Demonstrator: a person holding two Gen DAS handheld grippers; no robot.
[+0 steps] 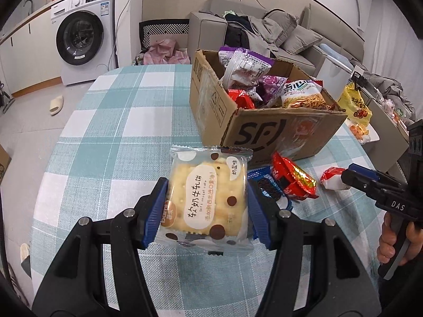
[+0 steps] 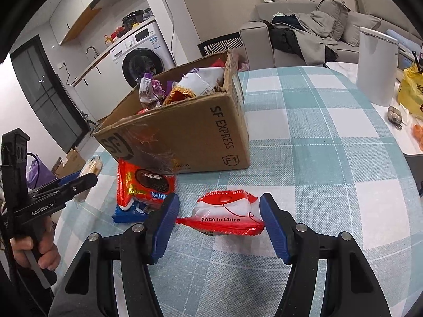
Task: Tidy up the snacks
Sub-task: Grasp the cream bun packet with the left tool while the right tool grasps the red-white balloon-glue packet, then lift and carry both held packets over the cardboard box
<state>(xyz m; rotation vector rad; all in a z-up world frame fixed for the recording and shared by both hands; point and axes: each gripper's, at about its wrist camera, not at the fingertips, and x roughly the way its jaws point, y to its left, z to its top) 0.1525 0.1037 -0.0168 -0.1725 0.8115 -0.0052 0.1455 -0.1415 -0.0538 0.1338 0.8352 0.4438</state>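
Both views are showing an evenly lit room with soft indoor light and no hard shadows; only a faint shadow is lying under the red-and-white packet [image 2: 227, 215] between the fingers. The fisheye lens is bending the tablecloth [image 1: 111, 121] lines and walls strongly, and black corners are closing in around each picture. A pale glare is sitting on the biscuit wrapper [image 1: 206, 198]. Focus is staying sharp near the tool, softer far ahead.

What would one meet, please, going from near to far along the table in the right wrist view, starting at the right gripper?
Right gripper → red-and-white snack packet held between its pads → cardboard box of snacks → grey sofa beyond the table.
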